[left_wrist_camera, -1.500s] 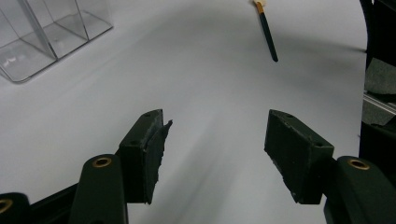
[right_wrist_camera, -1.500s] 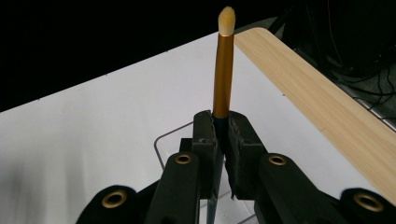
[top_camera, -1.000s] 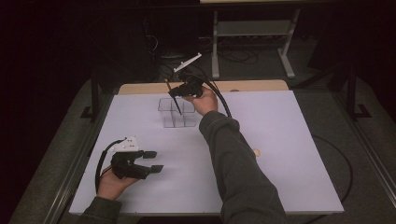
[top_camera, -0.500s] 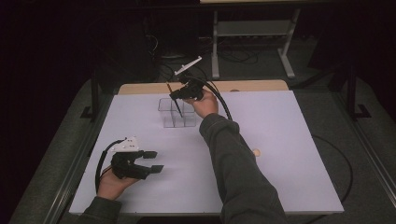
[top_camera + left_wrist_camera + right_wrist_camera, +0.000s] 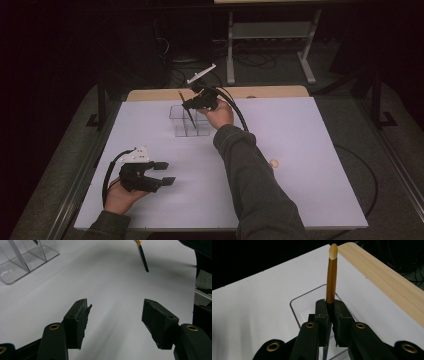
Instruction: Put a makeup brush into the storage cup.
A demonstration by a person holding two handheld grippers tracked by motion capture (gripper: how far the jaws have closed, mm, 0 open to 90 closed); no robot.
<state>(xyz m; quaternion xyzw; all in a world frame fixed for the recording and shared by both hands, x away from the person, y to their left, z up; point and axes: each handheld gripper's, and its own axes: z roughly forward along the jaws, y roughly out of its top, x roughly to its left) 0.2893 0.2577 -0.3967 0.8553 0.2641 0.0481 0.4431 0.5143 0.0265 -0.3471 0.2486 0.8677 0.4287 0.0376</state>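
Little has shifted since the earlier frames: the right gripper (image 5: 192,104) is held at the same spot over the clear box (image 5: 189,121), and the left gripper (image 5: 162,172) is kept where it was on the near left of the table (image 5: 300,150). A makeup brush (image 5: 331,275) is clamped between the closed jaws of the right gripper (image 5: 331,315), its gold handle and pale bristle tip rising above the pads while its dark lower end is pointed down into the box. In the high view the brush (image 5: 187,107) is seen tilted, its lower end inside one of the box's compartments; which one cannot be told. The box is set on the white table cover toward the far edge, just short of a bare wooden strip (image 5: 270,91). The left gripper's jaws (image 5: 115,317) are held apart with nothing between them, low over the white cover. A corner of the clear box (image 5: 27,257) is seen ahead of them. A small round tan object (image 5: 273,162) is left lying on the cover to the right of the person's sleeve (image 5: 250,185).
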